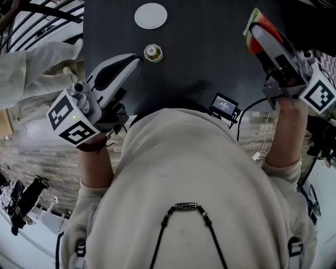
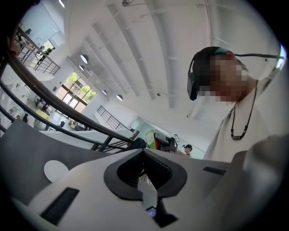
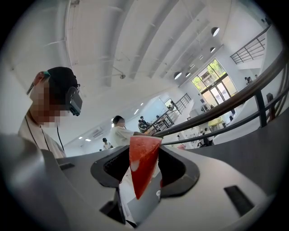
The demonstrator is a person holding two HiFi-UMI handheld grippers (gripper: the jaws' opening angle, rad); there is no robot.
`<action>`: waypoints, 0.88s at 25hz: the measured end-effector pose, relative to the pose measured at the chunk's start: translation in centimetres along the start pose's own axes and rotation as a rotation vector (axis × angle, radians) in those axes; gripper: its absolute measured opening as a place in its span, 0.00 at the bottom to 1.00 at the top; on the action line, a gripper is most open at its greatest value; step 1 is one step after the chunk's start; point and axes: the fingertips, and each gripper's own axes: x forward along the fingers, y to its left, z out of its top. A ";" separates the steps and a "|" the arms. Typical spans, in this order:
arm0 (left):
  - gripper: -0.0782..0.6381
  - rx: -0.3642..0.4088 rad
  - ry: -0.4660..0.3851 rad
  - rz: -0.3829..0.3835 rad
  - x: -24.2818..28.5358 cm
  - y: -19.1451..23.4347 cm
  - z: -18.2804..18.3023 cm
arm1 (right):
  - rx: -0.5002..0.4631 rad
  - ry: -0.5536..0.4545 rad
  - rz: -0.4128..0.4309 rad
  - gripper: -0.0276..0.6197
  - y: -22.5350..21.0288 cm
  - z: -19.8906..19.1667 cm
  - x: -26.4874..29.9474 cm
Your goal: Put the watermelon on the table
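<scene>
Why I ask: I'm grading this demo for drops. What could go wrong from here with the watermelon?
1. The right gripper pinches the watermelon slice across its thin wedge and looks tilted upward, so the slice might slip or get squashed.
2. In the head view the slice appears close to the right edge of the dark table; a release there might leave it at the edge or off it.

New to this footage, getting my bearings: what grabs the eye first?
The red watermelon slice, clamped in the right gripper above the dark table on its right side. Next, the white disc farther back on it, and the left gripper, shut and empty, at the table's left.
</scene>
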 end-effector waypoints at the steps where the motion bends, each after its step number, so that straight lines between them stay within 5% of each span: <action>1: 0.12 0.003 -0.001 -0.005 0.0 0.1 -0.1 | -0.009 0.001 -0.004 0.36 0.0 0.0 0.0; 14: 0.12 0.040 -0.006 0.015 -1.2 -2.2 -1.6 | -0.084 0.008 0.008 0.36 0.6 0.6 0.5; 22: 0.12 0.061 0.045 -0.085 0.9 -1.0 -1.7 | -0.115 -0.048 -0.094 0.36 -1.7 1.1 -0.7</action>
